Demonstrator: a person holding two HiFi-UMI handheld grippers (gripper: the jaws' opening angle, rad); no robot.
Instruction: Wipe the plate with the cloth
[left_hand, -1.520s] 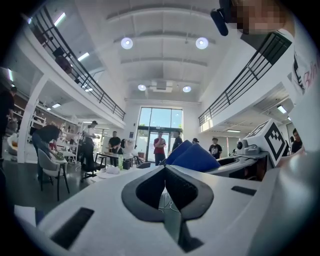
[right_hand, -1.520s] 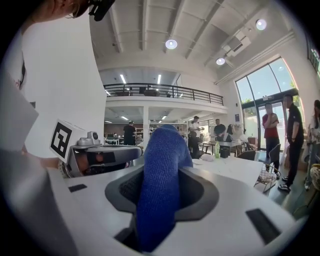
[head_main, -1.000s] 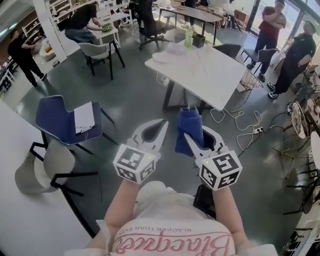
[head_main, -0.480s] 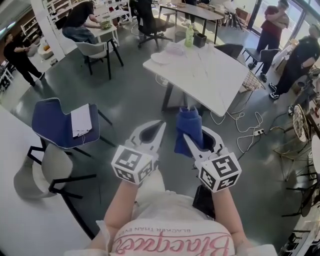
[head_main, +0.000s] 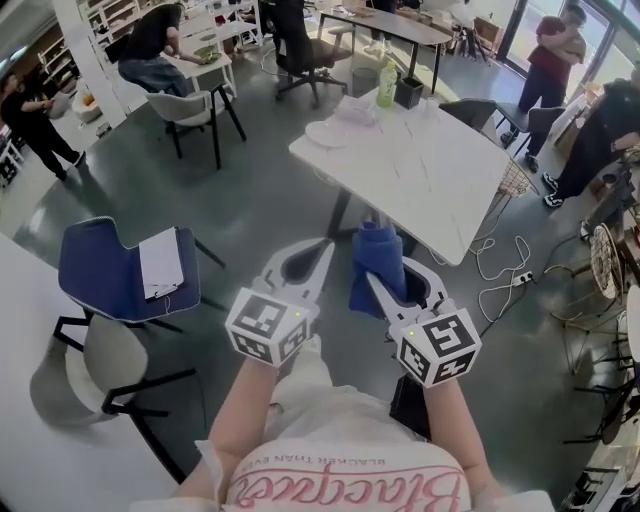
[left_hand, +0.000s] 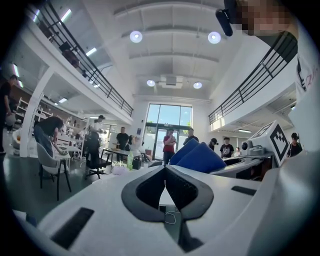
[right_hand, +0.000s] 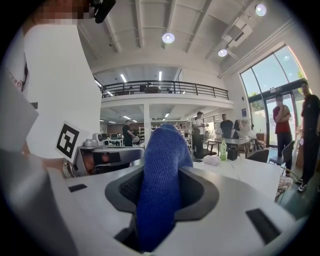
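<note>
In the head view both grippers are held out side by side over the grey floor, short of the white table (head_main: 430, 170). My right gripper (head_main: 383, 264) is shut on a folded blue cloth (head_main: 378, 258), which sticks out past the jaws; from the right gripper view the cloth (right_hand: 162, 175) fills the gap between them. My left gripper (head_main: 327, 244) is shut and holds nothing, its tips (left_hand: 165, 168) meeting. A white plate (head_main: 327, 133) lies at the table's far left corner, well ahead of both grippers.
A green bottle (head_main: 388, 84) and a black box (head_main: 408, 92) stand at the table's far end. A blue chair with papers (head_main: 118, 268) and a grey chair (head_main: 110, 352) are at the left. Cables (head_main: 498, 275) trail on the floor at the right. Several people stand or sit around.
The white table and the plate have drawn nearer in the head view as both grippers travel forward together. The right gripper's hold on the cloth is unchanged, and the left stays shut.
</note>
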